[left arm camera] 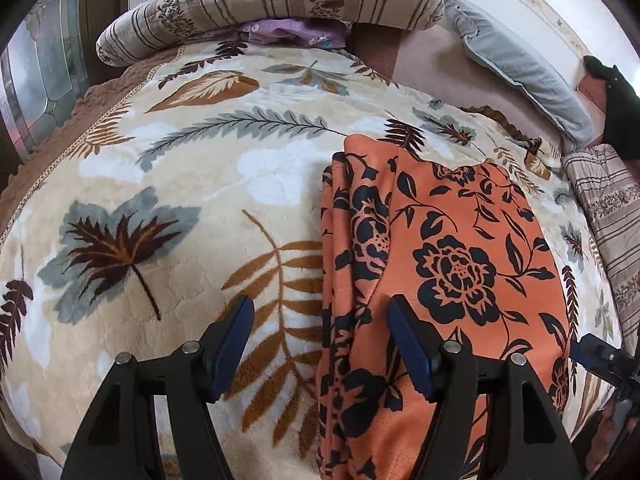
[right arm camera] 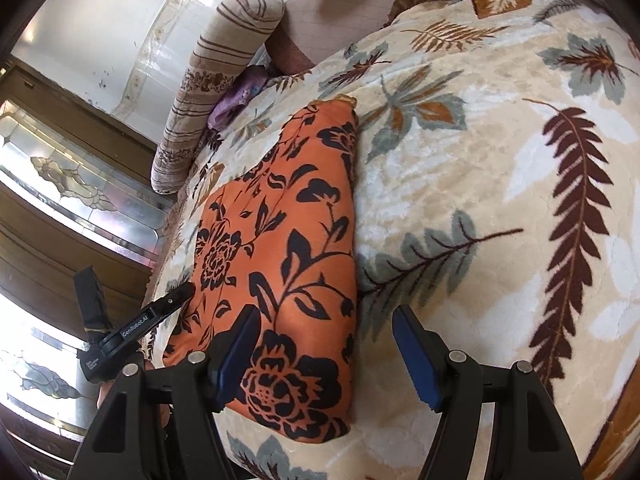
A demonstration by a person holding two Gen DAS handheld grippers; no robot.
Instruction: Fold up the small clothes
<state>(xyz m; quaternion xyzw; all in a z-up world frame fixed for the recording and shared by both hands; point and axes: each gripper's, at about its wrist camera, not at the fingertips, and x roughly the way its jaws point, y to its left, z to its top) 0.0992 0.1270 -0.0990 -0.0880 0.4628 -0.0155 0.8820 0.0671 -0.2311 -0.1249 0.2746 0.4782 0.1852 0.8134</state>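
Orange floral garment point(left arm camera: 440, 260) lies folded on the leaf-print blanket point(left arm camera: 180, 200), left gripper point(left arm camera: 320, 344) spread over its left edge and right gripper point(right arm camera: 326, 356) spread over its right, both empty, likely ready to pinch.

I see bright daylight, with glare on the glass panels point(right arm camera: 60, 184). Edges bend round and go dark. The blanket point(left arm camera: 168, 184) looks sharp.

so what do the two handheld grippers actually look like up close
Both the left gripper and the right gripper have matte black angular arms with round silver pins. Their jaws carry dark blue pads, ridged along the inner edge. In the right wrist view, the left one's black body bears white "GenRobot.AI" lettering.
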